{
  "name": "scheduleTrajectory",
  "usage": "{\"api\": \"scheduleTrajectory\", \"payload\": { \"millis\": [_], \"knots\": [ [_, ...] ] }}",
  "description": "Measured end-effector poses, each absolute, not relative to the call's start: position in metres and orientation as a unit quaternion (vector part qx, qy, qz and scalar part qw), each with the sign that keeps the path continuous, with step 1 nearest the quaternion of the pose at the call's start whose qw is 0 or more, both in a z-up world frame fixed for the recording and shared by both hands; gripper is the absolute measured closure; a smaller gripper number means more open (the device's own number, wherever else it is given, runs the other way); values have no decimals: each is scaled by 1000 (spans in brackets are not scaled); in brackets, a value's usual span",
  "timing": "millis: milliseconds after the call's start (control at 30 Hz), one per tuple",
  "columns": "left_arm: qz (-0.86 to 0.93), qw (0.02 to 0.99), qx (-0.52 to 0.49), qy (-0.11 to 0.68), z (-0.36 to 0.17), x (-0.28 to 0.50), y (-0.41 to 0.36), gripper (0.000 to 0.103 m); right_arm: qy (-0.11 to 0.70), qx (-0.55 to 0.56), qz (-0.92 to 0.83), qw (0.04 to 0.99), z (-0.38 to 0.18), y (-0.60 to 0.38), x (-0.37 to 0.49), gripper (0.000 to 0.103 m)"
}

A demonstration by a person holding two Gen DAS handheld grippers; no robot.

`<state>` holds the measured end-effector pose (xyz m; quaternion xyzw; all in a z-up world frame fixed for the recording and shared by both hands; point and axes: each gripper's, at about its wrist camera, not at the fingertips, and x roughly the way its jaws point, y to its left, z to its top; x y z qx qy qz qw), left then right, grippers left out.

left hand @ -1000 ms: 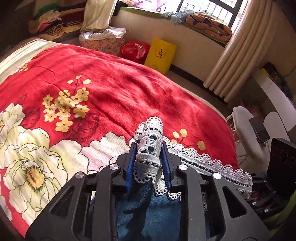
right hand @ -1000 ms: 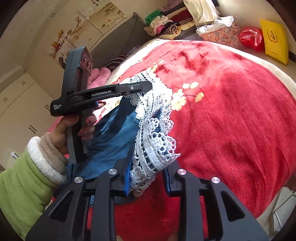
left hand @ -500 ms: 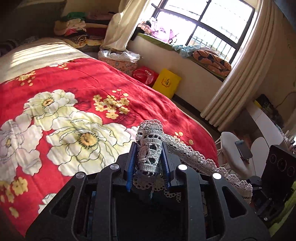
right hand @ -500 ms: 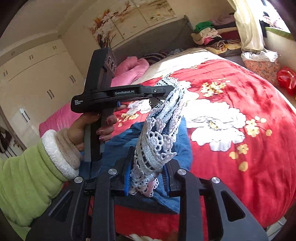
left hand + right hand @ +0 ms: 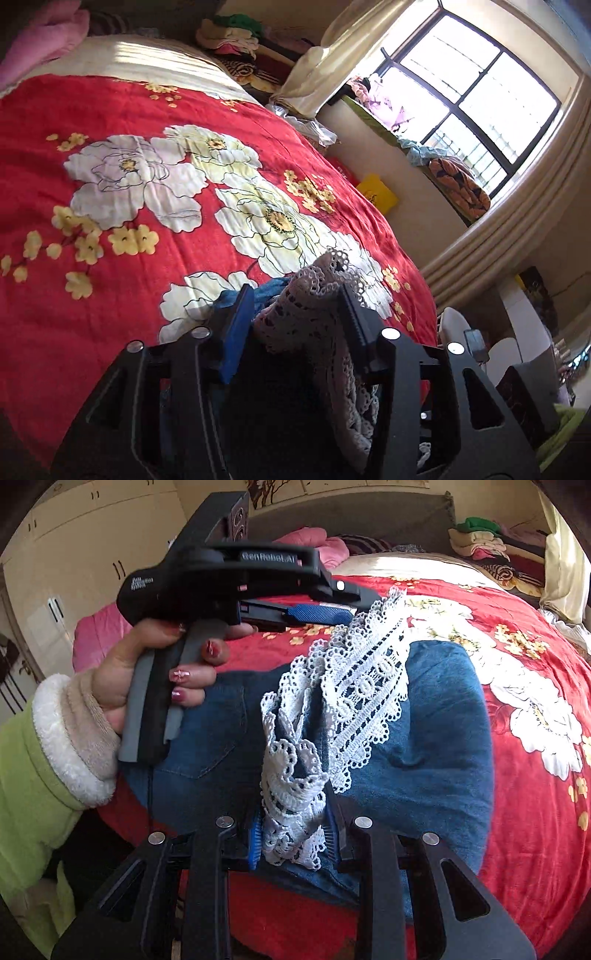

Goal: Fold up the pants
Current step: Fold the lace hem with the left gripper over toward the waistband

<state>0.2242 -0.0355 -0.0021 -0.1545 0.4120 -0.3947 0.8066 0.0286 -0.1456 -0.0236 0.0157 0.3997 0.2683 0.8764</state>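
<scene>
The pants (image 5: 424, 716) are blue denim with white lace hems (image 5: 365, 686), and they lie doubled over on the red flowered bedspread (image 5: 524, 686). My right gripper (image 5: 293, 834) is shut on a bunched lace hem (image 5: 291, 805) above the denim. My left gripper (image 5: 295, 306) has its jaws spread wider, with the other lace hem (image 5: 310, 295) loose between them. It also shows in the right wrist view (image 5: 343, 605), held in a hand above the pants, its blue pad (image 5: 317, 613) beside the lace.
The bedspread (image 5: 147, 221) stretches ahead of the left gripper. Pink pillows (image 5: 317, 544) lie at the headboard. Stacked clothes (image 5: 236, 37) sit beyond the bed. A yellow bag (image 5: 376, 192) stands on the floor under the window sill. Wardrobes (image 5: 74, 554) line the left wall.
Both grippers have carried the lace hems across the bed toward the waist, doubling the denim over. The left gripper's jaws have spread apart from their tight pinch on the lace.
</scene>
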Motion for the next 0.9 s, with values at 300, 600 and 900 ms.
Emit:
{"api": "scheduleTrajectory", "payload": {
  "millis": [300, 600, 900],
  "knots": [
    [-360, 795, -171, 458, -17, 216, -27, 27, 390, -61, 285, 873, -35, -124, 9, 64],
    [-343, 761, -254, 489, -47, 229, -8, 81, 385, 33, 332, 861, -10, -170, -2, 45],
    [-338, 770, -294, 454, -37, 207, 12, 88, 439, 181, 217, 853, -15, -264, 142, 43]
  ]
}}
